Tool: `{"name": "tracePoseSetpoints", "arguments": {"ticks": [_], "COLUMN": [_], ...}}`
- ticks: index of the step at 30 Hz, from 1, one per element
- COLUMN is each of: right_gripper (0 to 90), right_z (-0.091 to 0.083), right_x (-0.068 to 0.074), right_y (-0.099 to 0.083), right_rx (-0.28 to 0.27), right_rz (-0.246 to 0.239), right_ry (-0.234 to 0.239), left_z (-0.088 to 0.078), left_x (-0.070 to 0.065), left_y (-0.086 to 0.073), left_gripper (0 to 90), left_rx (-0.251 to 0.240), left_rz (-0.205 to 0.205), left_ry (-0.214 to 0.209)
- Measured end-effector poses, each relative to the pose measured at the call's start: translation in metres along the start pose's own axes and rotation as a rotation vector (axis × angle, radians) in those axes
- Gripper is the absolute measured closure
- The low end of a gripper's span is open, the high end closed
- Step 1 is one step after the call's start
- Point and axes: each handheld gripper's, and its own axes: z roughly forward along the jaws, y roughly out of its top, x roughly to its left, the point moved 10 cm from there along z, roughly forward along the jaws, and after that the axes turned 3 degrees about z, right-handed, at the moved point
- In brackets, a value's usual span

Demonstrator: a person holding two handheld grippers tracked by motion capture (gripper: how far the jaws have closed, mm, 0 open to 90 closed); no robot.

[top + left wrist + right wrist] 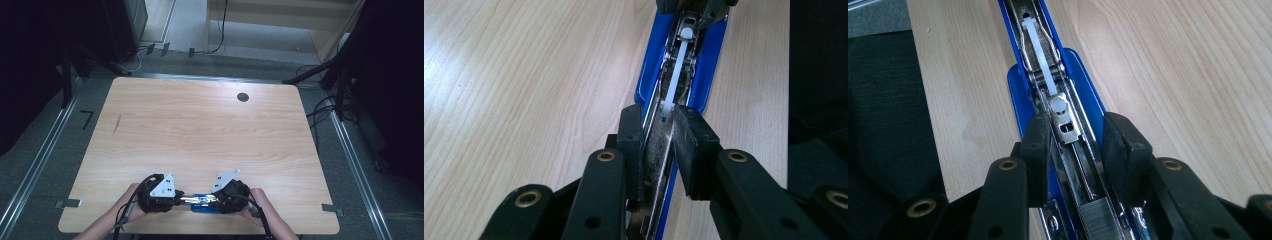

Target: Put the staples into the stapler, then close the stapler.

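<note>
While both hands sit at the table's (200, 130) near edge in the high view, the left gripper (176, 198) and right gripper (214, 200) meet end to end over a blue stapler (202, 206) lying flat. Left gripper view — jaws clenched on the stapler's metal magazine rail (659, 145), white pusher strip (676, 70) ahead. Right gripper view — pads straddle the opened stapler (1068, 90); I can't tell if they press it — staples (1100, 217) sit low between the jaws.
</note>
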Motion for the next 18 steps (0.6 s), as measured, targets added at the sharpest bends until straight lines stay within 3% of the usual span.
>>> {"name": "tracePoseSetpoints", "arguments": {"ticks": [3, 7, 9, 18], "right_gripper": [66.6, 66.6, 66.7, 66.8], "right_z": [0.0, 0.0, 0.0, 0.001], "right_x": [0.001, 0.001, 0.001, 0.001], "right_y": [0.0, 0.0, 0.0, 0.0], "right_rx": [0.001, 0.001, 0.0, -0.008], "right_rz": [0.004, 0.004, -0.001, 0.003], "right_ry": [0.001, 0.002, 0.002, 0.003], "left_z": [-0.001, -0.002, -0.002, -0.007], "left_x": [0.0, 0.005, 0.008, 0.015], "left_y": [0.0, -0.003, -0.004, -0.01], "left_gripper": [74.0, 65.7, 55.6, 48.4], "left_rx": [-0.002, 0.006, 0.008, 0.01], "left_rz": [-0.005, -0.014, -0.034, -0.064], "left_ry": [0.004, 0.016, 0.026, 0.006]}}
